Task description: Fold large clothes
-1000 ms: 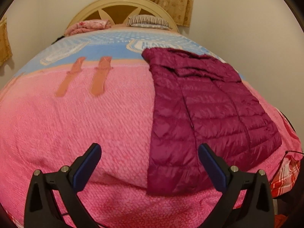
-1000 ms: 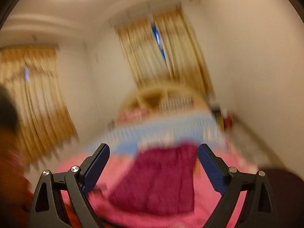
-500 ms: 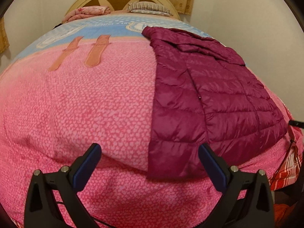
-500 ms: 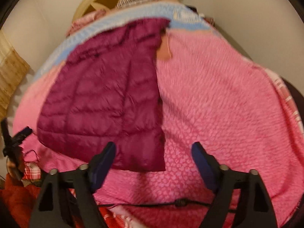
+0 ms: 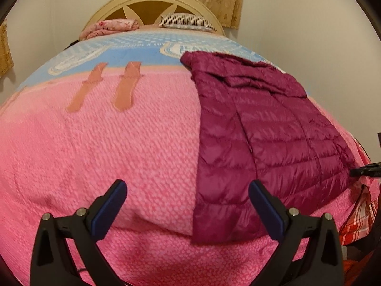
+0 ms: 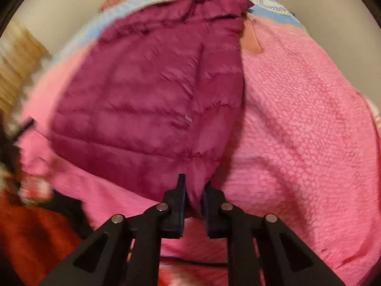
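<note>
- Swinging down from facing the room, the right gripper (image 6: 193, 191) is now sitting at the near edge of the jacket (image 6: 152, 95), and its jaws have just been closing with a corner of the jacket between them.
- A big bed (image 5: 100, 147) with a pink blanket is filling both views.
- That purple puffy jacket (image 5: 262, 138) is lying flat on the bed, folded in half, its bottom edge hanging a little over the near side.
- Up at the far end, a striped pillow (image 5: 185, 20) is resting by the headboard (image 5: 152, 2).
- The left gripper (image 5: 187, 205) is hovering over the blanket beside the jacket, its fingers wide apart and holding nothing.
- The right gripper's fingers are pinching the jacket's corner tight.
</note>
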